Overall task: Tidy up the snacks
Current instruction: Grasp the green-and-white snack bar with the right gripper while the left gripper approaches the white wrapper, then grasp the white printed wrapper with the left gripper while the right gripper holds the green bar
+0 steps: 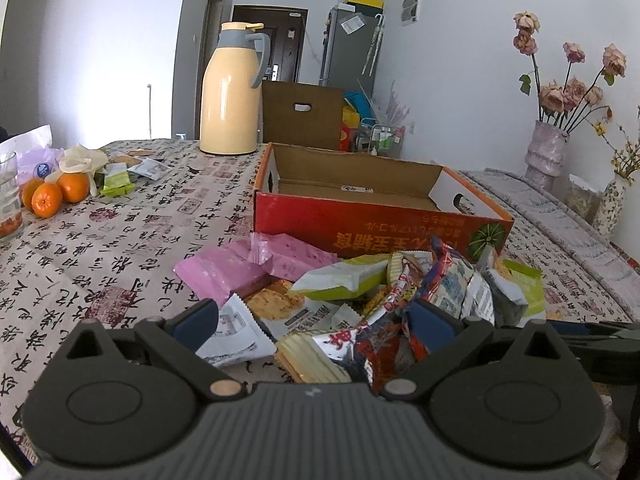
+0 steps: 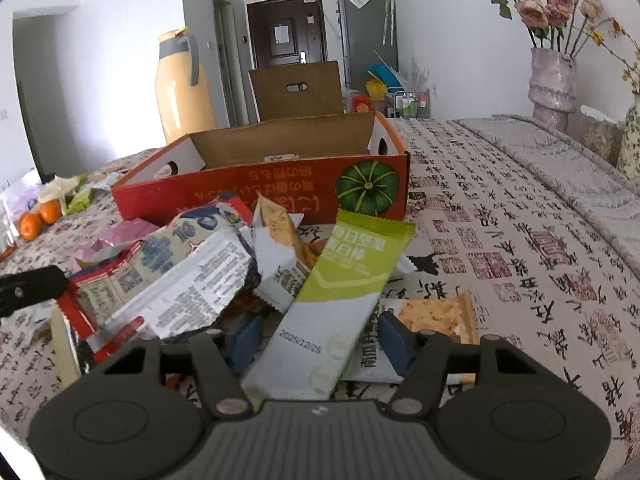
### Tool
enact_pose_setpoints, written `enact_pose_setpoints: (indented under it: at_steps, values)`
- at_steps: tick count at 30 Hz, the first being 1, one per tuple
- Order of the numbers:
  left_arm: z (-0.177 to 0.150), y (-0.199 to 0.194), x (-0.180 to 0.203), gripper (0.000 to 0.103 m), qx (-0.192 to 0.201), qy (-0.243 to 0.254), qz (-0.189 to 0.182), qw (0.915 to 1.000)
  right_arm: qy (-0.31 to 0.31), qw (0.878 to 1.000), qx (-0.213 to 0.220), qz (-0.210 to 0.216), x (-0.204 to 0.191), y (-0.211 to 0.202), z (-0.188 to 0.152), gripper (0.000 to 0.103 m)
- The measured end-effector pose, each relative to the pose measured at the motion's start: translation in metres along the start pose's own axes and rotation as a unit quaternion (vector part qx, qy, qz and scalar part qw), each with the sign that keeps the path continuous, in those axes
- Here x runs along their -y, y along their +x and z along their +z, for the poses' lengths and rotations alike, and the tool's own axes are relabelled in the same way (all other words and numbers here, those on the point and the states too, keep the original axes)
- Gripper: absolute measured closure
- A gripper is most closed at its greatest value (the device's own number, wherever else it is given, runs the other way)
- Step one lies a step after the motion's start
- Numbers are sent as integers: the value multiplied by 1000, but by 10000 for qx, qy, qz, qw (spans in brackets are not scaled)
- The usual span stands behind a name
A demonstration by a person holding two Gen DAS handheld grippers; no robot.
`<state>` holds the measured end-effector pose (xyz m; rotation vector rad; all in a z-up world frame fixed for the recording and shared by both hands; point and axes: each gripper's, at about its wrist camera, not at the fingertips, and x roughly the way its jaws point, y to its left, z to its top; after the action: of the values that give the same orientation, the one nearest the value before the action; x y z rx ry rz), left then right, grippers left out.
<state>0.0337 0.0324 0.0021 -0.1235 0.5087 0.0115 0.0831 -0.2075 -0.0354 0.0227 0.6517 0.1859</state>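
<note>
Over the snack pile (image 1: 360, 292), both jaws spread; the right straddle a green packet (image 2: 340, 280).

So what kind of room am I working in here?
Most likely a home dining area: a calligraphy-print tablecloth, a tall yellow thermos jug beside loose oranges, and a grey fridge by the dark entrance door.

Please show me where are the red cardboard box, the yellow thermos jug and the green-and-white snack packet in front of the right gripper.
red cardboard box (image 2: 260, 194): right wrist view, on its red front wall.
yellow thermos jug (image 1: 230, 108): left wrist view, on the middle of its body.
green-and-white snack packet (image 2: 340, 280): right wrist view, on its green upper half.
</note>
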Motion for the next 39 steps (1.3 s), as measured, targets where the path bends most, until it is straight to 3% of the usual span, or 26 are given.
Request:
enact_pose_setpoints:
  at_steps: [7, 9, 12, 27, 39]
  values:
    - [2, 1, -8, 0, 22, -1, -173, 9998, -208, 9989, -82, -409, -14, 10, 6, 53]
    - [3, 1, -10, 0, 24, -1, -173, 9998, -187, 9988, -59, -452, -14, 9, 6, 63]
    - [4, -2, -12, 0, 49, -29, -157, 9999, -71, 9991, -1, -427, -7, 6, 7, 67]
    - [-7, -24, 12, 0, -103, 27, 34, 9999, 84, 9988, 470, -68, 17, -21, -5, 69]
    - [-32, -27, 46, 0, -844, 41, 206, 9962, -623, 9964, 454, -339, 21, -23, -18, 69]
